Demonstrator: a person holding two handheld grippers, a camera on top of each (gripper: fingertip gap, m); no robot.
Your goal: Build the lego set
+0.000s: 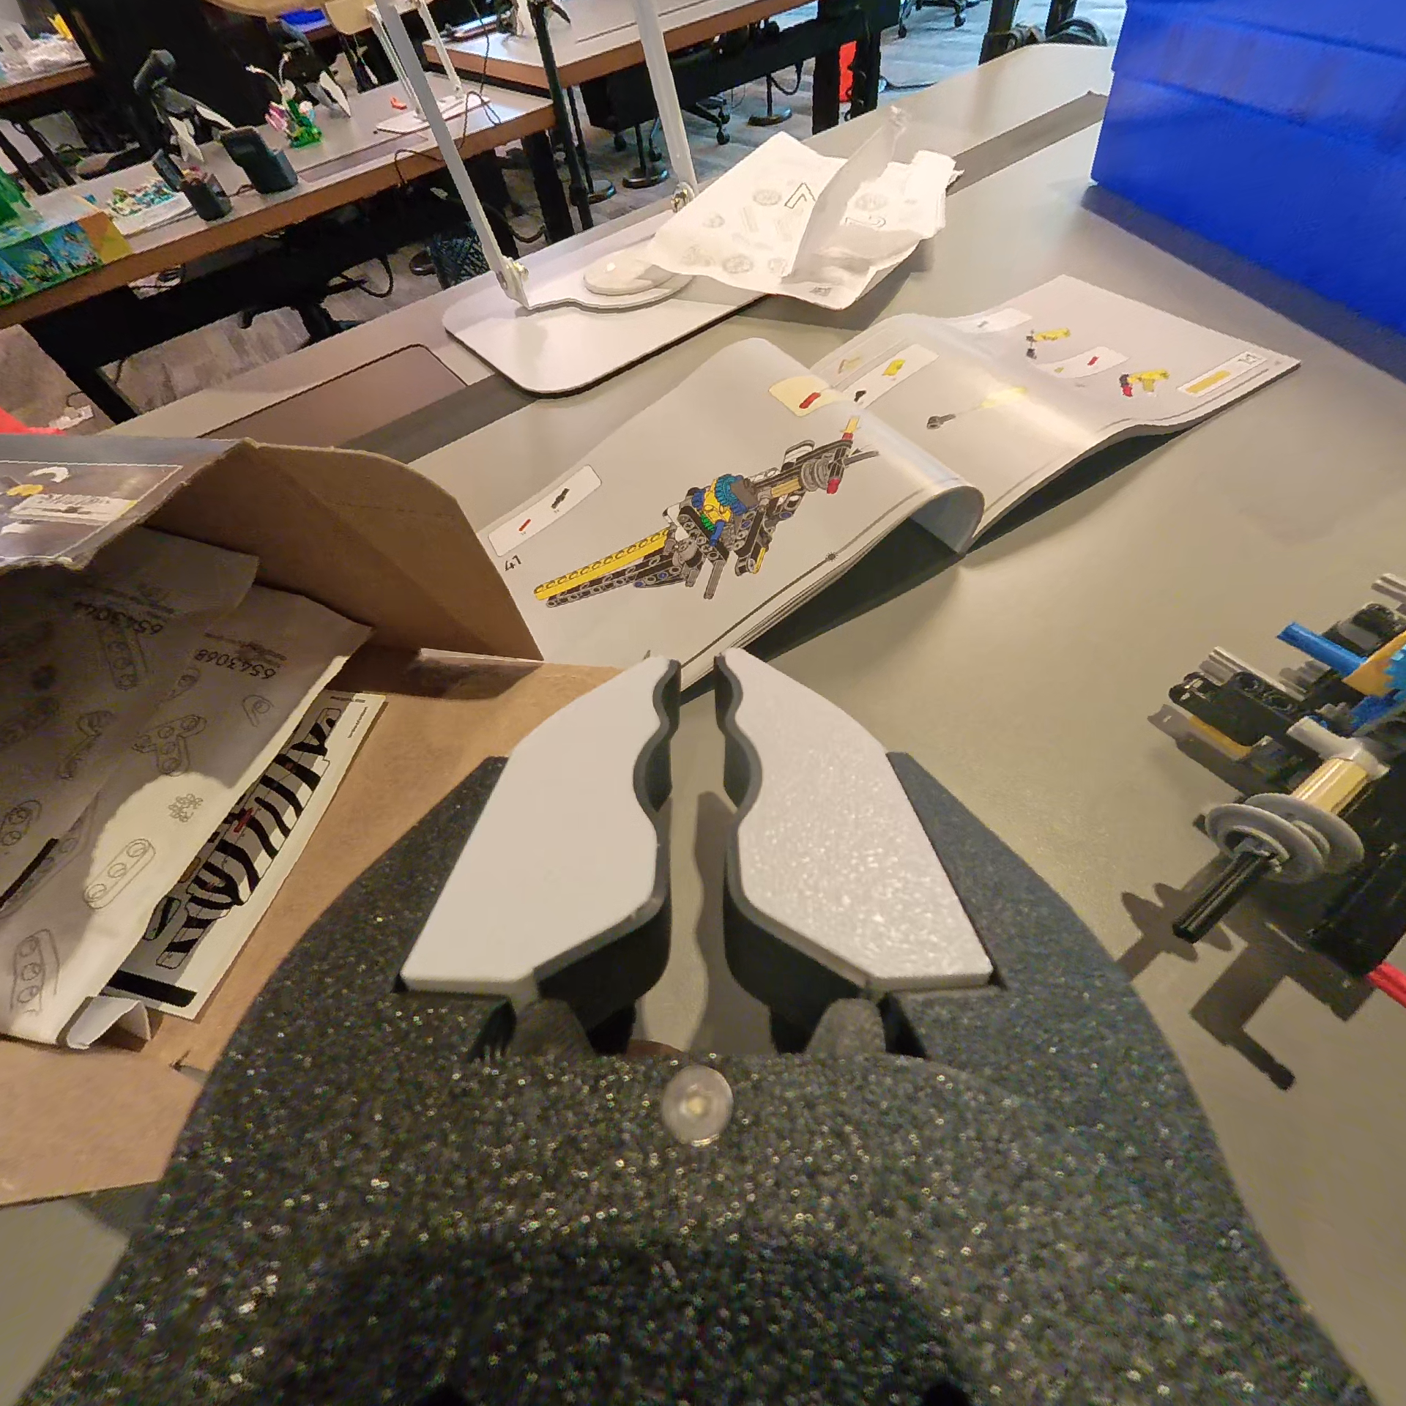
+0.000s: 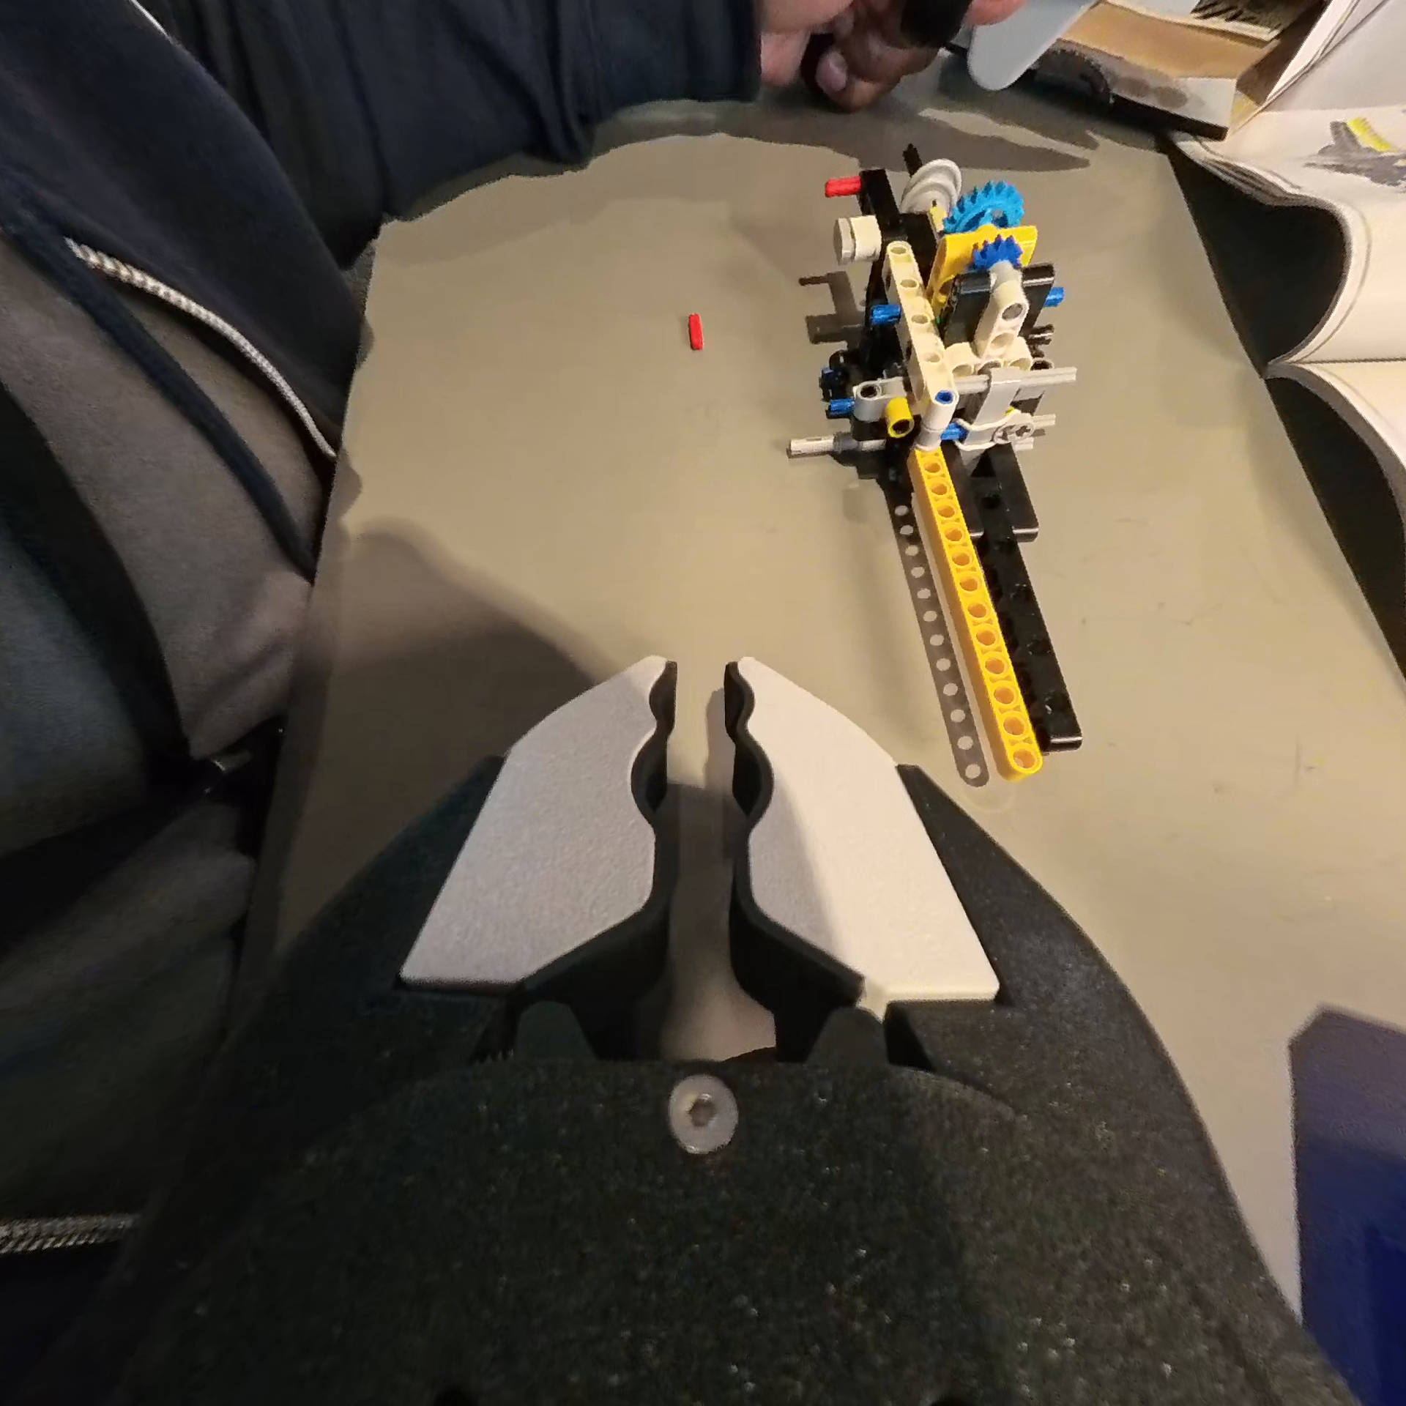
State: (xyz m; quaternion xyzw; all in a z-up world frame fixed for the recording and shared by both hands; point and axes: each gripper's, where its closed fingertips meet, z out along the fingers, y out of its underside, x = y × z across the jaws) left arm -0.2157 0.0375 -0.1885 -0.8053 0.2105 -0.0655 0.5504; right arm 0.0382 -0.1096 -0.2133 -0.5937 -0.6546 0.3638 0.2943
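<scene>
**Two empty grippers and a half-built lego model on a grey table**

The half-built lego model (image 2: 962,426) of black, yellow, white and blue plastic pieces lies on the flat grey table (image 2: 570,456). Everything here is placed from that model.

The right wrist view shows the whole model. Its long yellow beam with holes (image 2: 981,616) points toward the right gripper (image 2: 700,669), which hangs above the table, near the model's long end. This gripper's grey fingers (image 2: 563,822) stand a small gap apart and hold nothing. A tiny red lego piece (image 2: 695,332) lies alone on the table, well apart from the model. Past the model's far end a person's hand (image 2: 852,53) is low over the table. It may be gripping the other tool, but the top edge cuts it off. A dark sleeve (image 2: 380,91) fills the side beyond the red piece.

The left wrist view shows only one end of the model (image 1: 1293,768), with a grey wheel and a black axle sticking out. The left gripper (image 1: 696,666) is near that end. Its jaws are also a small gap apart, with nothing between them.

Only this view shows the things behind the model. An open instruction booklet with colour pictures (image 1: 799,487) lies flat beyond it. Farther back are a torn white paper bag (image 1: 791,221) and the flat white base of a desk lamp (image 1: 578,335). A big blue plastic bin (image 1: 1255,137) stands beside the booklet. A brown cardboard box with paper bags inside (image 1: 319,532) lies on the far side of the left gripper from the model.
</scene>
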